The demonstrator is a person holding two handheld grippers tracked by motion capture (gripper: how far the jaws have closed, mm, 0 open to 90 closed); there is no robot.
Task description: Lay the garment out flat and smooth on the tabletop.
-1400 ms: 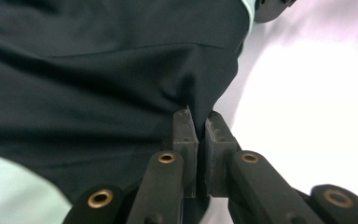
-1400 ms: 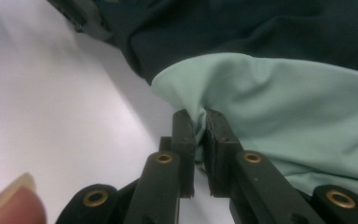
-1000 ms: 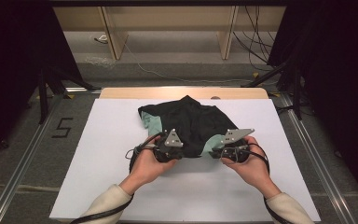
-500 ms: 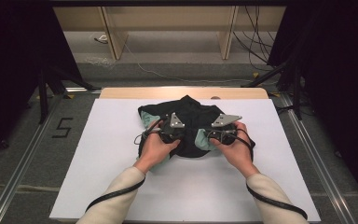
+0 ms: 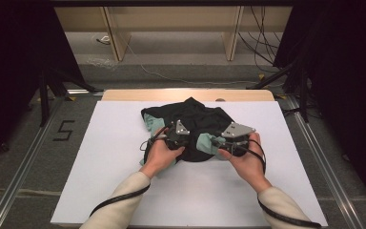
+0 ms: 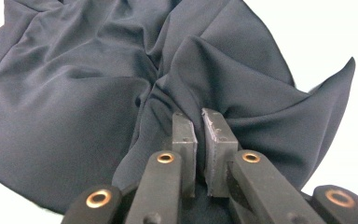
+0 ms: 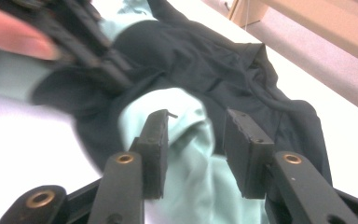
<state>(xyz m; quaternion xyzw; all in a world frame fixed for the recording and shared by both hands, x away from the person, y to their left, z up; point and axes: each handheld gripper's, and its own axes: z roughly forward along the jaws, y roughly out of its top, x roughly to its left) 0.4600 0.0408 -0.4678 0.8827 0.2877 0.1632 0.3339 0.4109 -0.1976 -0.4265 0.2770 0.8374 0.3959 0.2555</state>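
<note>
A crumpled black garment (image 5: 190, 125) with pale green patches (image 5: 204, 142) is lying bunched on the middle of the white tabletop (image 5: 100, 157), slightly toward the far edge. The left tool (image 6: 198, 140) is sitting on the near side of the heap with its jaws nearly together, a thin ridge of dark cloth running in between them; whether it is truly pinching that fold I cannot tell for sure, though it looks clamped. The right tool (image 7: 196, 149) is standing apart, its jaws straddling a pale green fold without closing on it. The likely trouble from here: the left tool is gripping only a shallow crease, so a pull could let the slippery fabric slide free, and the right tool closing now might gather several layers at once, dragging the whole bundle rather than one edge. Compared with a second ago, both hands have moved forward from the near edge of the garment onto it and drawn closer together.
</note>
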